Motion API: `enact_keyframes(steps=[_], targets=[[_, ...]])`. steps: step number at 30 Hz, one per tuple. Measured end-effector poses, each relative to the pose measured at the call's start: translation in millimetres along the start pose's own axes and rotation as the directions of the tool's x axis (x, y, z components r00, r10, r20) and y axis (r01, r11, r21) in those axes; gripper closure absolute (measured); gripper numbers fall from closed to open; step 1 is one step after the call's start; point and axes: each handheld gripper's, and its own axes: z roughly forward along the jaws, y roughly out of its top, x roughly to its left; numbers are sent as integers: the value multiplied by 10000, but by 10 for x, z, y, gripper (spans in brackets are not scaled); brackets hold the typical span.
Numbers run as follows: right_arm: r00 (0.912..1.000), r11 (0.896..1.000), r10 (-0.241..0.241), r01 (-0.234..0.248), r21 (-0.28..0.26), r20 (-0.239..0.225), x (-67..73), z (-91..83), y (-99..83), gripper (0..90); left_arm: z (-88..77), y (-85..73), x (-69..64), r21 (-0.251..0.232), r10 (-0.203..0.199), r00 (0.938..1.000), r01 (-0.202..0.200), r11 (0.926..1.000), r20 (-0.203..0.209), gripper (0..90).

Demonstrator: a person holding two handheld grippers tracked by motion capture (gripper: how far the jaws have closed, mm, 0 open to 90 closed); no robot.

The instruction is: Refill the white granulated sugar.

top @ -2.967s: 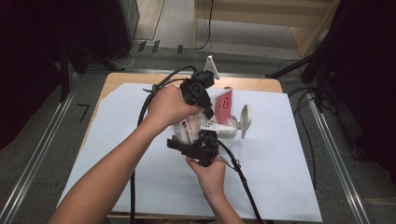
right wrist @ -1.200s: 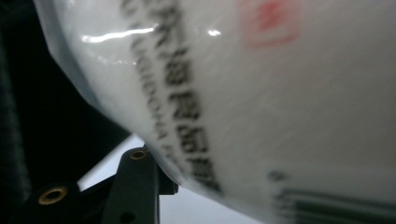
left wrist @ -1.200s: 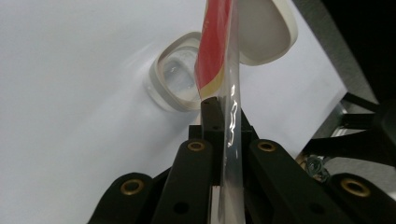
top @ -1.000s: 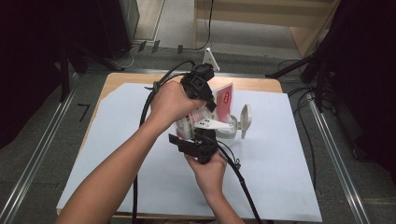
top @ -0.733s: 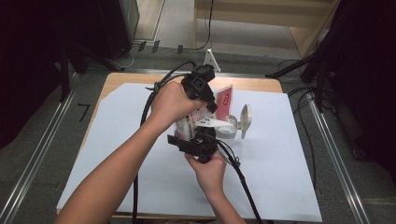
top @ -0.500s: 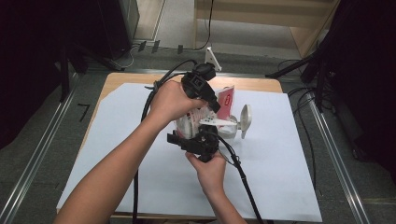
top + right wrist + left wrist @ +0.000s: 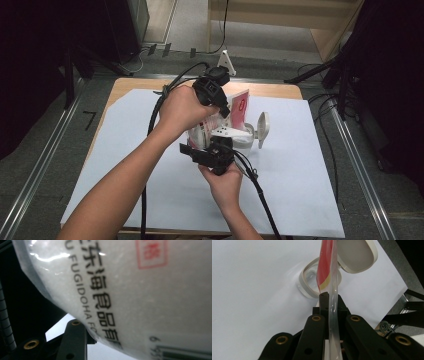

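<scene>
Your left tool (image 7: 220,102) is clenched on the top edge of the salt bag (image 7: 235,107), tilting it over the open jar (image 7: 240,137) to pour, while your right tool (image 7: 212,150) grips the bag's full belly beside that jar, steadying it.

Bag (image 7: 150,290), clear plastic w/ white grains: black Chinese characters down its side, approx. "东海食品", w/ Latin letters beside them, "U FUGIDOHA FO", cut off at both ends. Red square stamp near top, unreadable. Barcode w/ digit "6" at bottom corner. Floor left of table: black mark like "7" (image 7: 90,120).
</scene>
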Motion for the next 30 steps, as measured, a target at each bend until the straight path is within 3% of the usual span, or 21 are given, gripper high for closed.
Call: enact_keyframes(steps=[8, 13, 15, 19, 30], targets=[[9924, 9946, 1038, -1041, -13, -668, -29, -52, 62, 624, 35, 138, -26, 555, 187, 9995, -201, 9983, 249, 860], [9790, 9867, 1599, -1625, -104, -1263, -74, -95, 95, 633, 39, 183, -46, 319, 280, 9971, -304, 9990, 710, 802], [9741, 9831, 1775, -1819, -187, -1399, -88, -95, 100, 635, 46, 193, -62, 299, 336, 9973, -356, 9989, 653, 792], [9719, 9828, 1767, -1829, -264, -1553, -110, -94, 113, 635, 41, 204, -90, 178, 497, 9975, -507, 9986, 508, 774], [9680, 9826, 1740, -1827, -326, -1809, -119, -83, 147, 638, 46, 240, 13, 261, -100, 9965, 79, 9996, 836, 760]])
